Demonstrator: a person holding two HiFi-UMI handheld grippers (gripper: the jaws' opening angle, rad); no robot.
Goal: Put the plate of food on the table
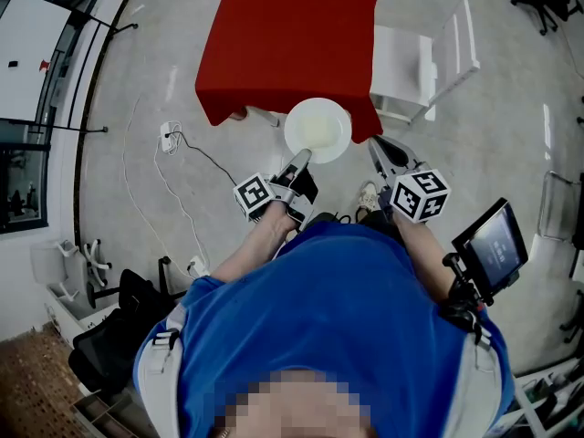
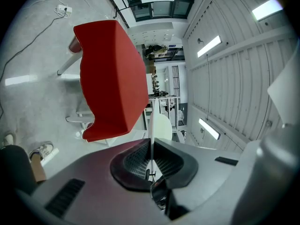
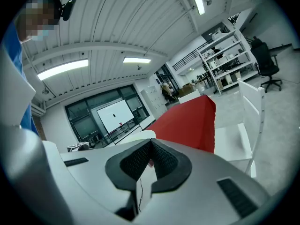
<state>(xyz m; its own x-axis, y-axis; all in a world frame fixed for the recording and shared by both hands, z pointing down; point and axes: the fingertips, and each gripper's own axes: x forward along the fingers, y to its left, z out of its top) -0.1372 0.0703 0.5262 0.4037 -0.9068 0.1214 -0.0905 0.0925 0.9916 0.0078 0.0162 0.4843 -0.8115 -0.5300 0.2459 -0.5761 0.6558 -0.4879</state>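
Note:
A white plate [image 1: 318, 128] with pale cream food hangs in the air just in front of the near edge of the red-covered table [image 1: 292, 35]. My left gripper [image 1: 301, 161] is shut on the plate's near rim. In the left gripper view the plate [image 2: 161, 125] stands edge-on between the pads, with the left gripper [image 2: 151, 146] clamped on it and the red table [image 2: 112, 78] beyond. My right gripper [image 1: 381, 151] is to the right of the plate, apart from it, shut with nothing in it. The right gripper view shows the right gripper [image 3: 150, 144], the table [image 3: 187, 121] and a bit of the plate's rim [image 3: 136, 136].
A white chair [image 1: 429, 62] stands at the table's right side. A power strip with cable [image 1: 169, 137] lies on the grey floor to the left. A screen device [image 1: 493, 245] is mounted at my right. A shoe [image 1: 368, 194] shows below the grippers.

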